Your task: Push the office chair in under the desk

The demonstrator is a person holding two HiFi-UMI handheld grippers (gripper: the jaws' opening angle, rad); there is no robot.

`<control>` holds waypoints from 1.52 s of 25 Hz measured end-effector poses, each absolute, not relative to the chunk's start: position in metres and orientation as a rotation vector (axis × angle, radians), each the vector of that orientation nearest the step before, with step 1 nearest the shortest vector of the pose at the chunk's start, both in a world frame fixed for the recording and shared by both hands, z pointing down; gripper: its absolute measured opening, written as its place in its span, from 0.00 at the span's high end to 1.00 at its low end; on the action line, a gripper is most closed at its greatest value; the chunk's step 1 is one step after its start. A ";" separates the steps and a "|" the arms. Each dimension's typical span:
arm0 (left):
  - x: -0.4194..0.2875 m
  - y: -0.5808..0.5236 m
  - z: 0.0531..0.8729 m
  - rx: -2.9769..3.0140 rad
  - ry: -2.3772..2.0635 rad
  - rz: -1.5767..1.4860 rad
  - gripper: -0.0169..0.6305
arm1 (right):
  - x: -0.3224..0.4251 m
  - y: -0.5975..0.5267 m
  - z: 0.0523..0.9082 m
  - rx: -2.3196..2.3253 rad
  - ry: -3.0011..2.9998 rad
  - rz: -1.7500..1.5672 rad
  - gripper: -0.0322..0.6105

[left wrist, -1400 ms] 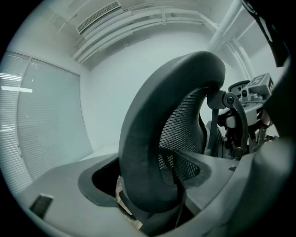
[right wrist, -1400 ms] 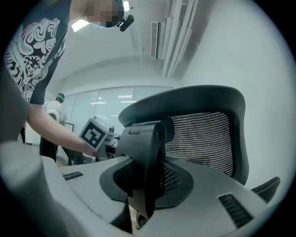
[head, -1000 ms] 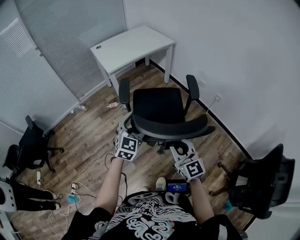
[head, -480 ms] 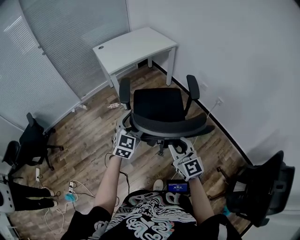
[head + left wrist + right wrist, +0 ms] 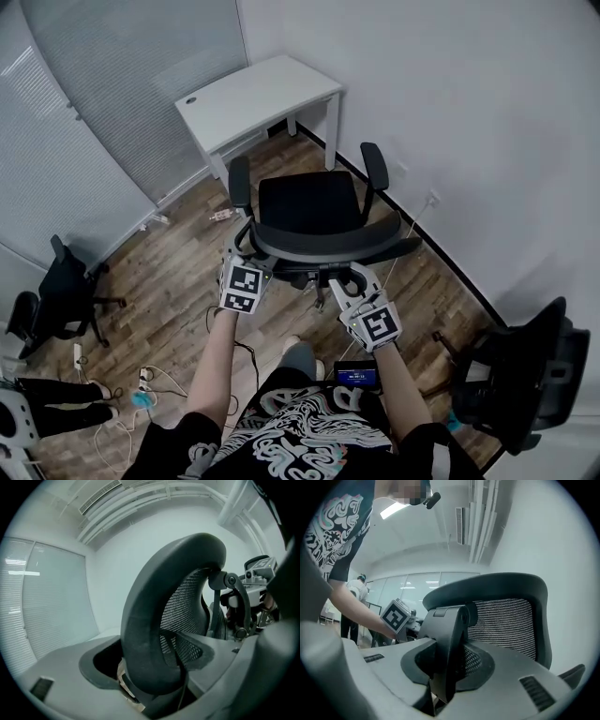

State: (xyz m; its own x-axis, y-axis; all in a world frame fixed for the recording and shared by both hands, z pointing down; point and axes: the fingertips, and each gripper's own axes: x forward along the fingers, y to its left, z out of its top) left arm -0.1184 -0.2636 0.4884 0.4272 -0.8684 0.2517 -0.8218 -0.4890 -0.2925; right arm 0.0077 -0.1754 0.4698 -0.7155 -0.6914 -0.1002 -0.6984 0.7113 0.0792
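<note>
My left claw (image 5: 154,686) is clamped on the left rim of the backrest (image 5: 159,620), and my right claw (image 5: 440,677) is clamped on the upright bracket behind that backrest (image 5: 506,616). From the head view, the left claw (image 5: 246,255) sits at 9 o'clock of the backrest (image 5: 328,246) and the right claw (image 5: 343,281) at 5 o'clock, both gripping as they did half a second ago. Since then my knee (image 5: 298,356) has come forward beneath me, and the office chair (image 5: 309,202) seems a touch nearer the desk. The chair's back-to-front line runs from 6 to 12 o'clock, backrest toward me, seat front facing away. It stands on the wood floor (image 5: 178,272), short of the white desk (image 5: 253,94), which lies at 11 o'clock by the wall.
</note>
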 end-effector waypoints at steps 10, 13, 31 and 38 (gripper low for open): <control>-0.104 -0.277 0.490 -2.512 1.560 -0.562 0.40 | 0.025 -0.193 0.472 -1.051 2.873 0.137 0.85; -0.099 -0.283 0.489 -2.493 1.567 -0.553 0.40 | 0.030 -0.201 0.470 -1.040 2.869 0.146 0.85; -0.075 -0.328 0.486 -2.540 1.631 -0.528 0.44 | 0.062 -0.256 0.468 -0.926 2.913 0.130 0.85; -0.059 -0.331 0.485 -2.601 1.658 -0.484 0.46 | 0.081 -0.268 0.470 -0.851 2.945 0.093 0.85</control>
